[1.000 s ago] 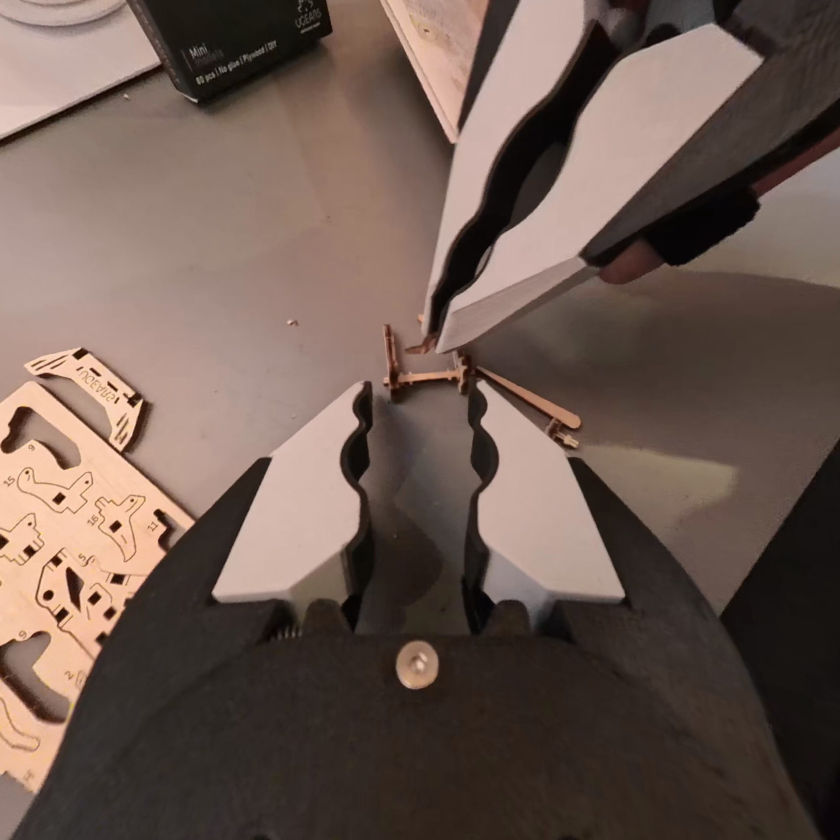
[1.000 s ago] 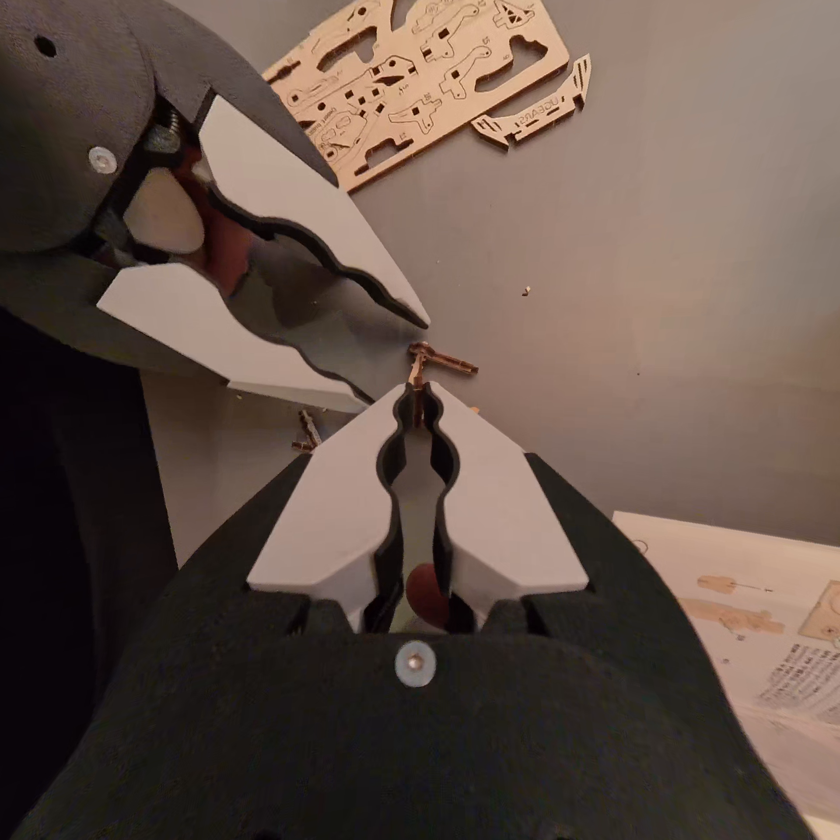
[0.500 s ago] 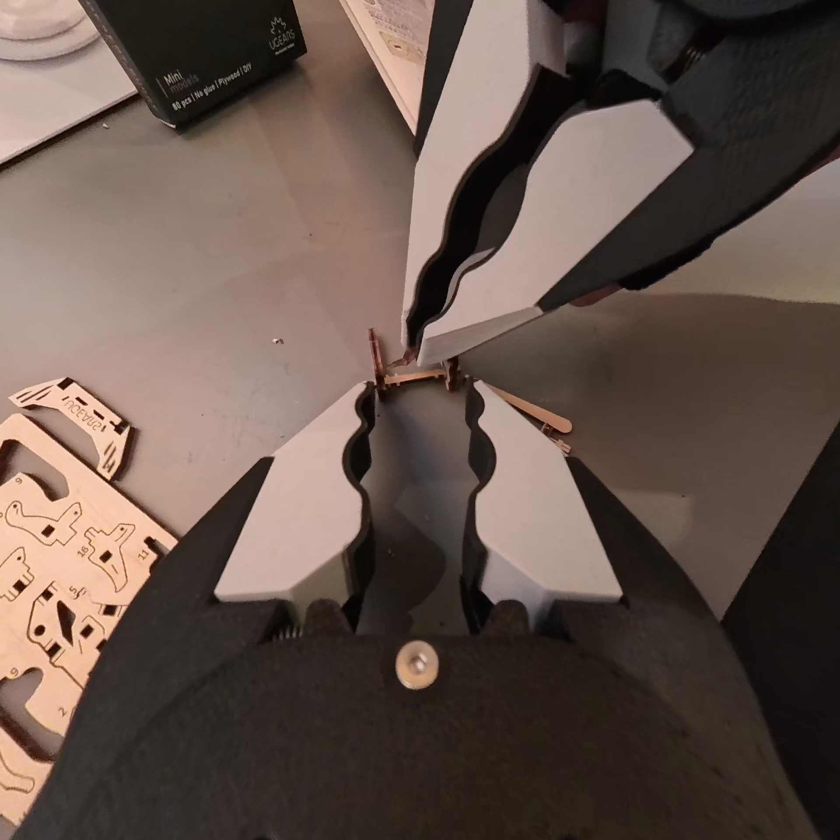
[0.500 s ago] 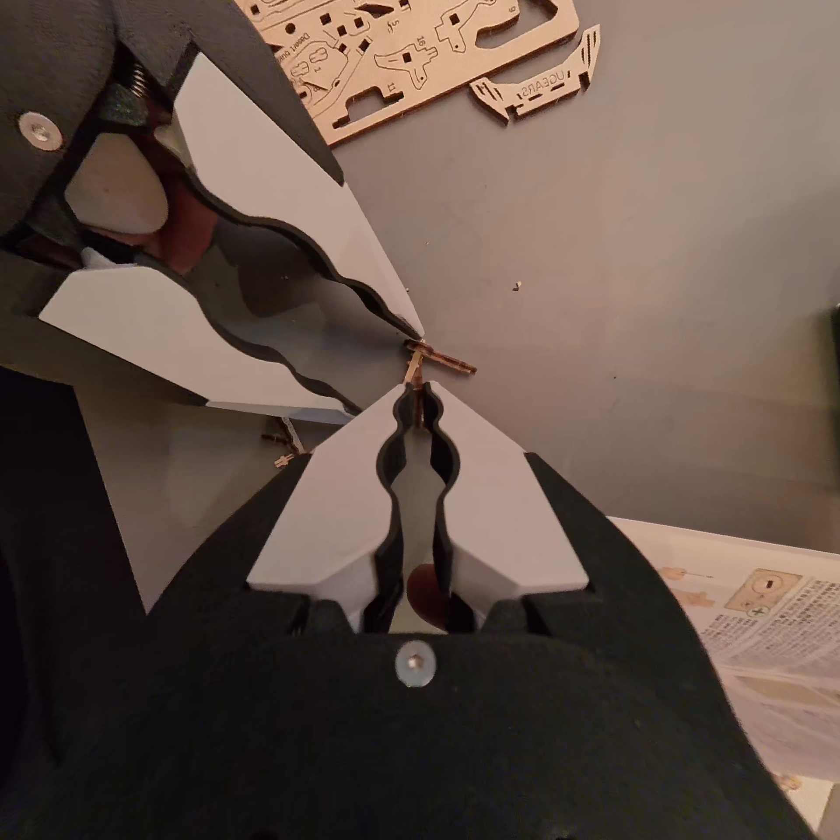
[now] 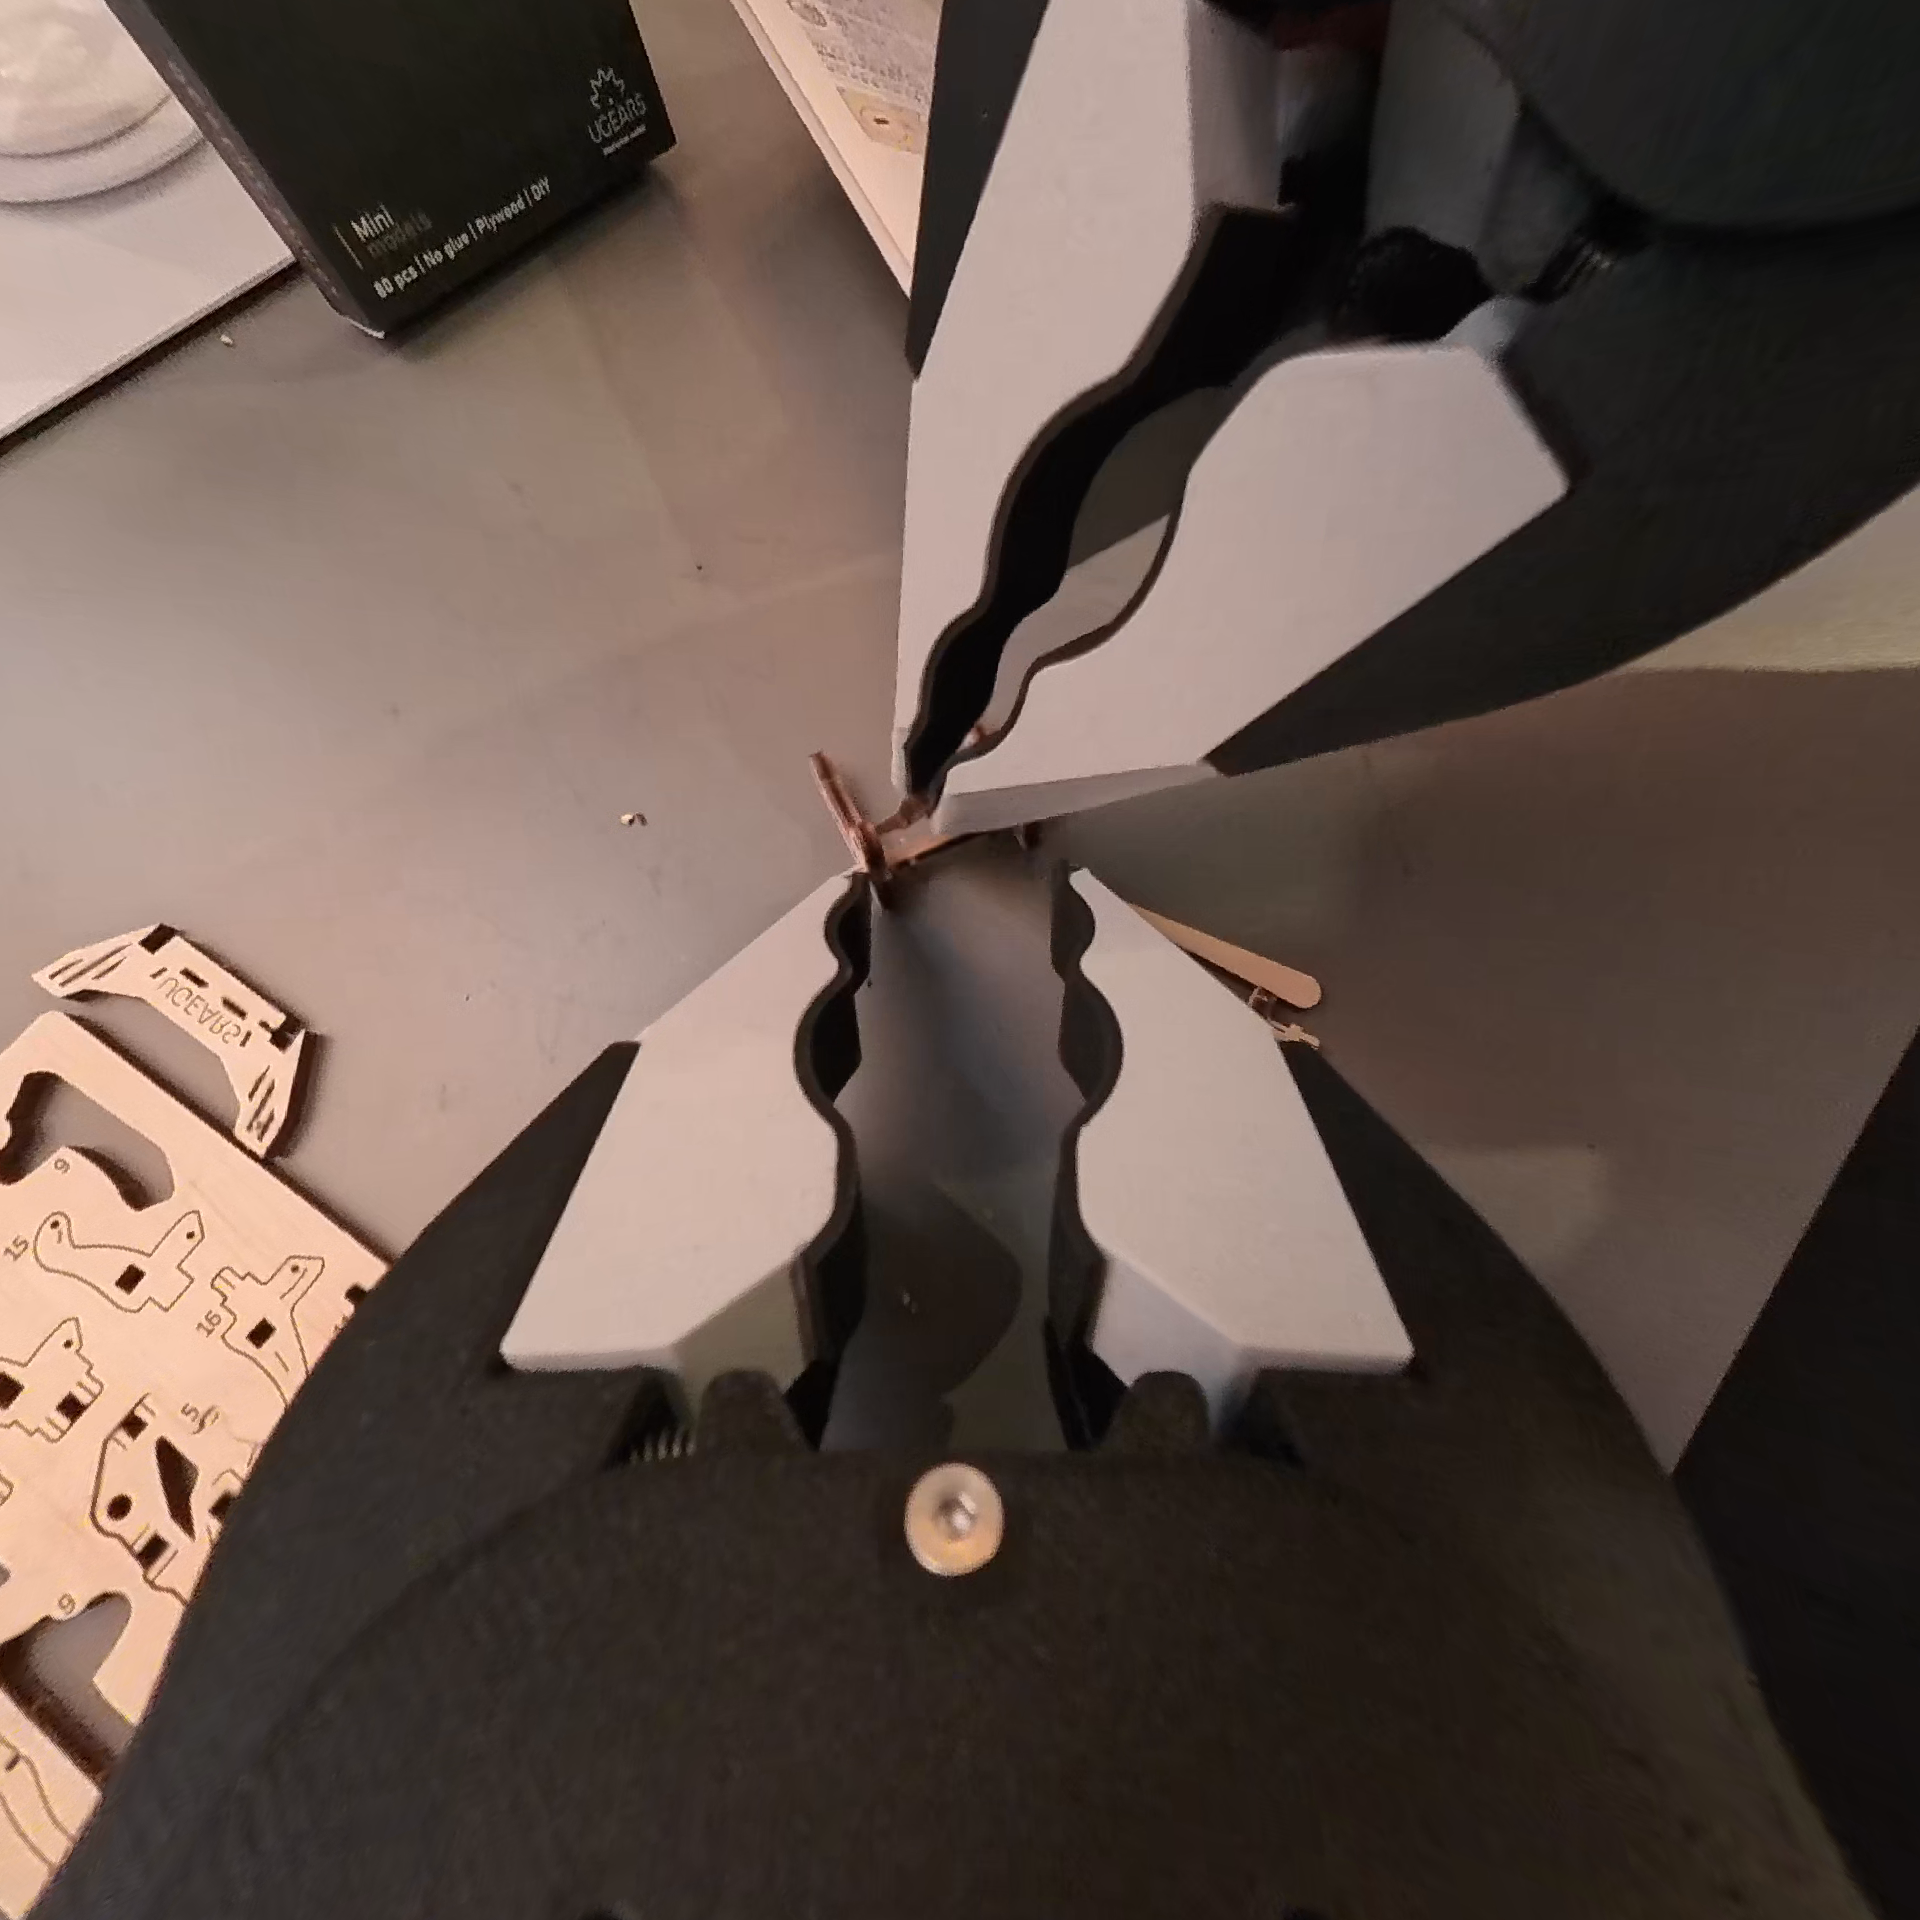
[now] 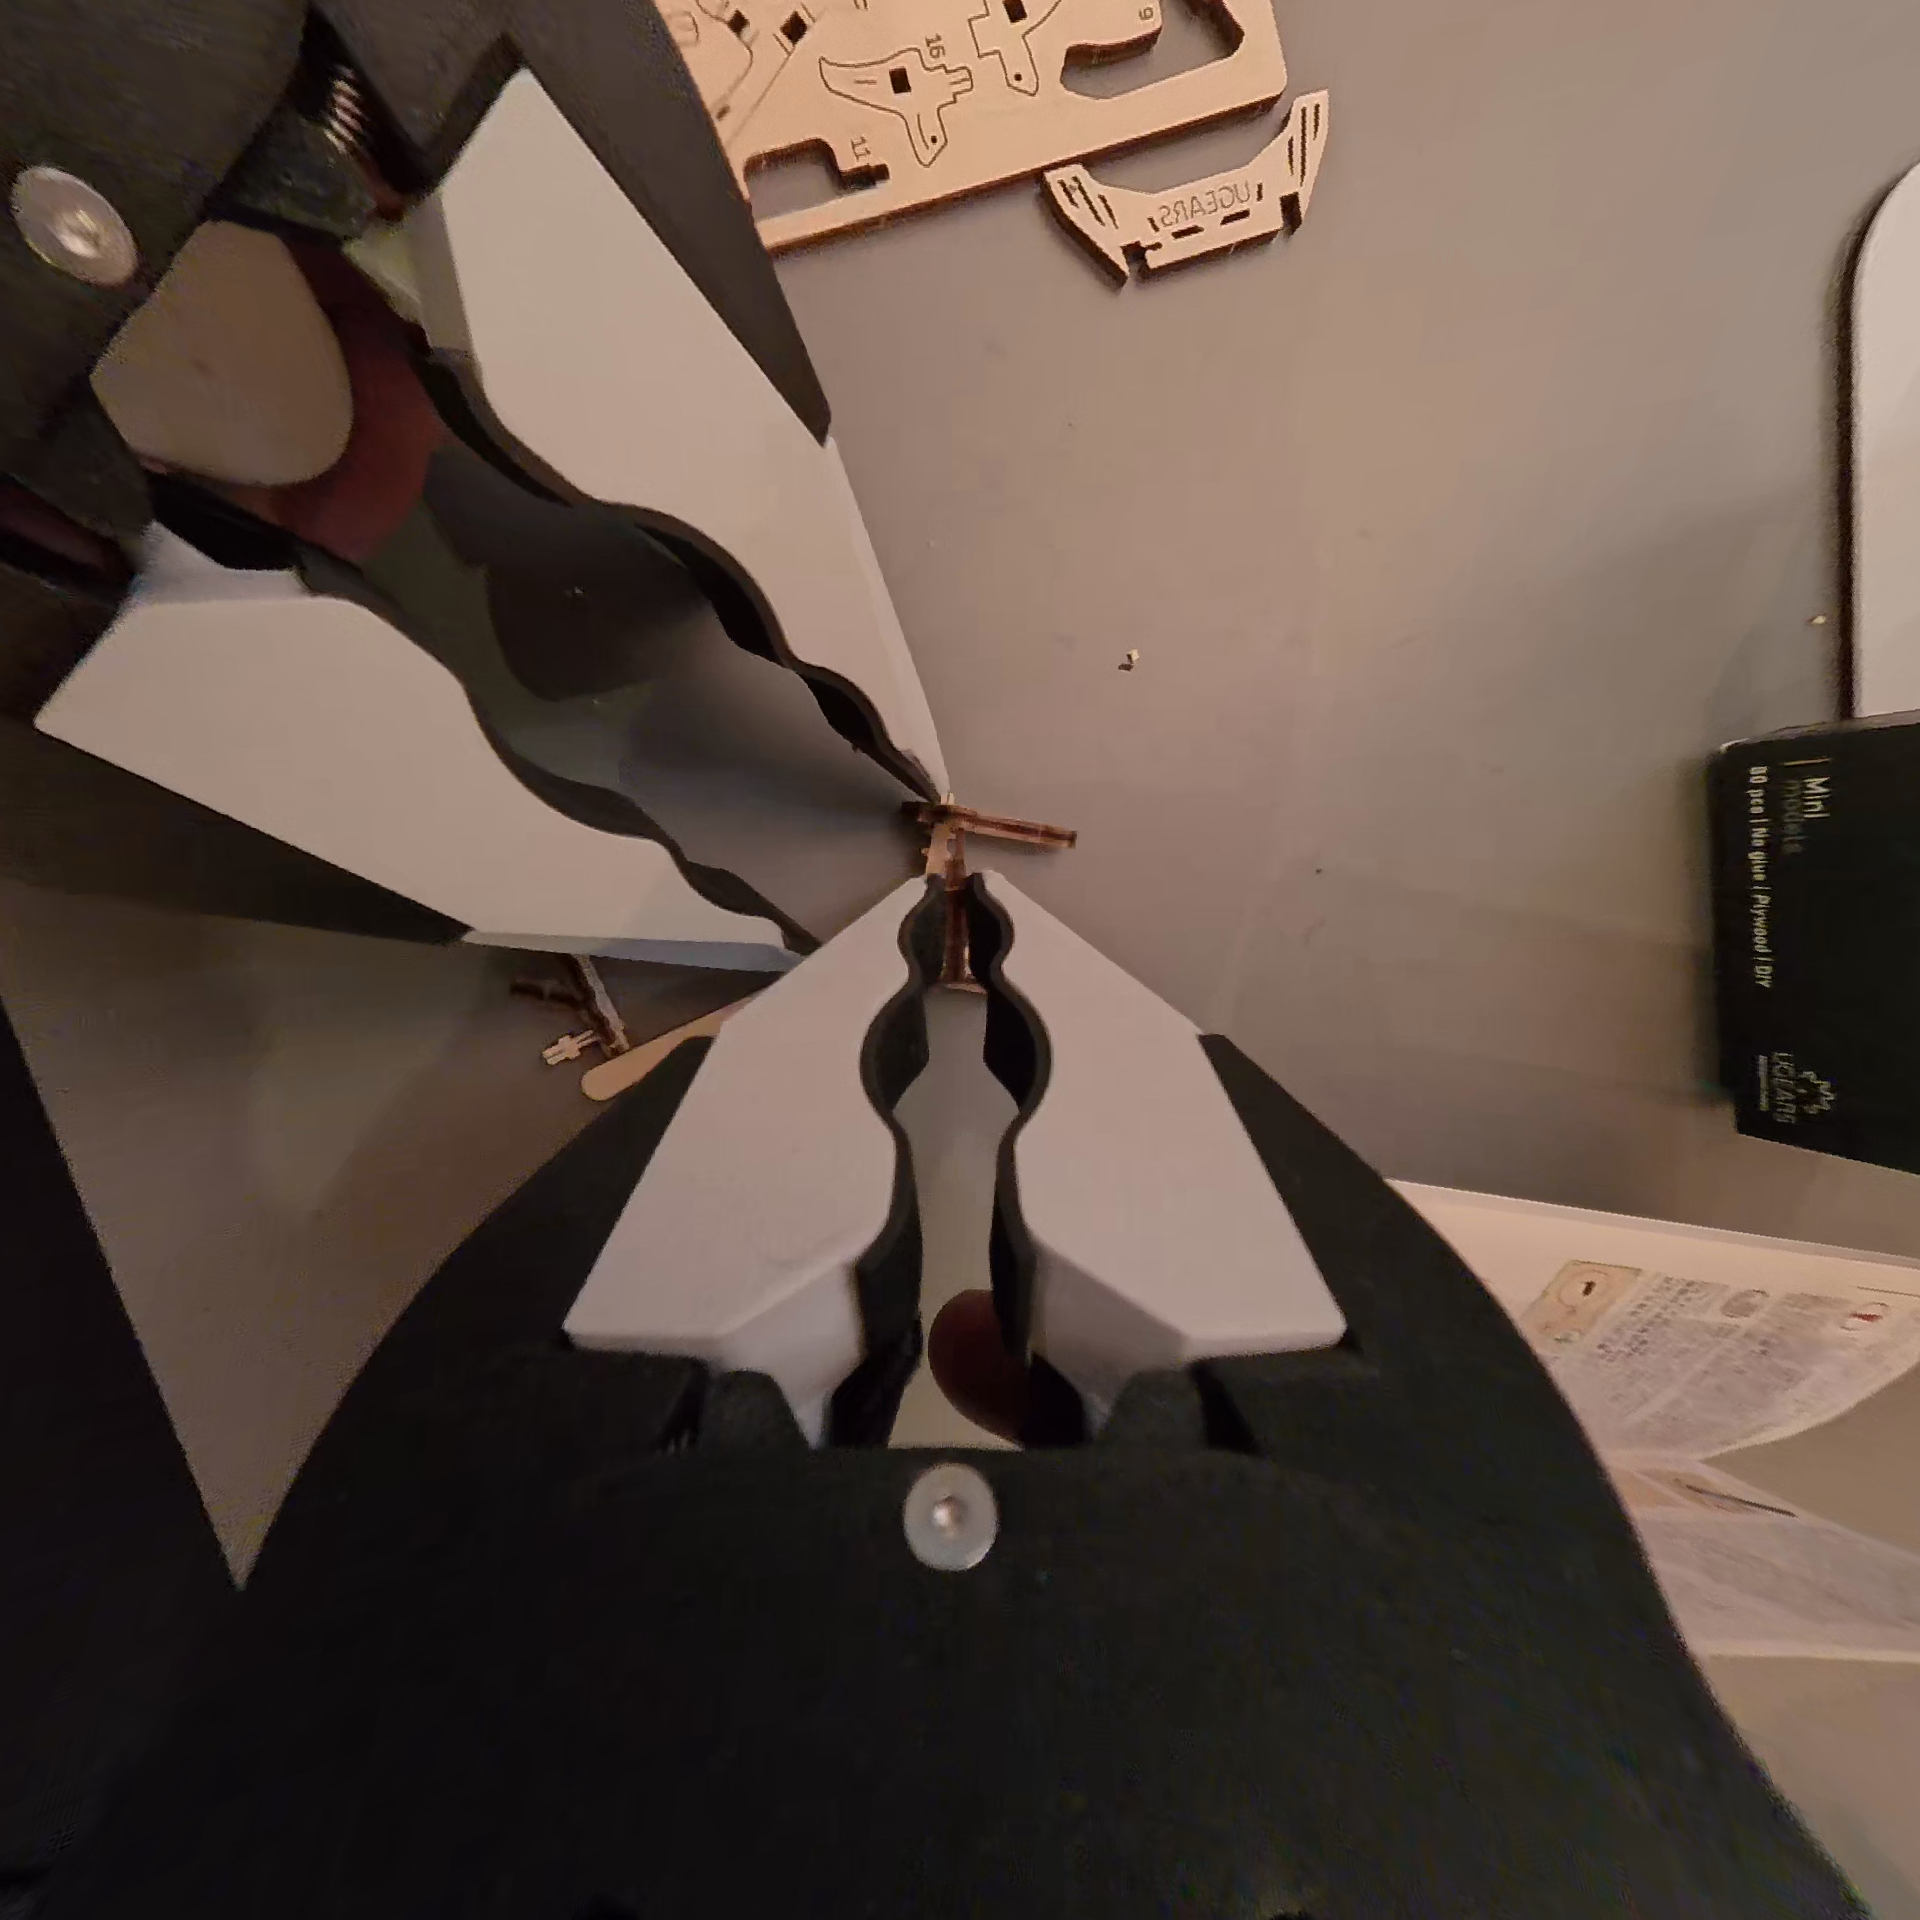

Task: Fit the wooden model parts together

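Observation:
My right gripper [image 6: 951, 883] is shut on the thin stem of a small wooden assembly [image 6: 948, 935], whose dark crossbar [image 6: 1003, 829] sticks out just beyond its fingertips. In the left wrist view it comes down from the upper right [image 5: 920, 805], holding the assembly [image 5: 883, 836] just above the grey table. My left gripper [image 5: 966, 883] is open, its fingertips on either side of the assembly. Its left fingertip [image 5: 847, 904] is right next to the crossbar's lower end. I cannot tell whether they touch. The left gripper also shows in the right wrist view [image 6: 862, 862].
A plywood sheet with cut-out parts [image 5: 125, 1299] [image 6: 987, 94] and a loose engraved wooden part [image 5: 197, 1008] [image 6: 1195, 197] lie nearby. A flat wooden stick [image 5: 1236, 961] and tiny pieces [image 6: 582, 997] lie under the grippers. A black box [image 5: 416, 135] [image 6: 1818, 935] and instruction sheet [image 6: 1714, 1455] lie at the edges. The grippers are tip to tip, or close to it.
My left gripper has moved in closer around the assembly and its jaws have narrowed a little. My right gripper stays shut on the stem; the crossbar now leans over.

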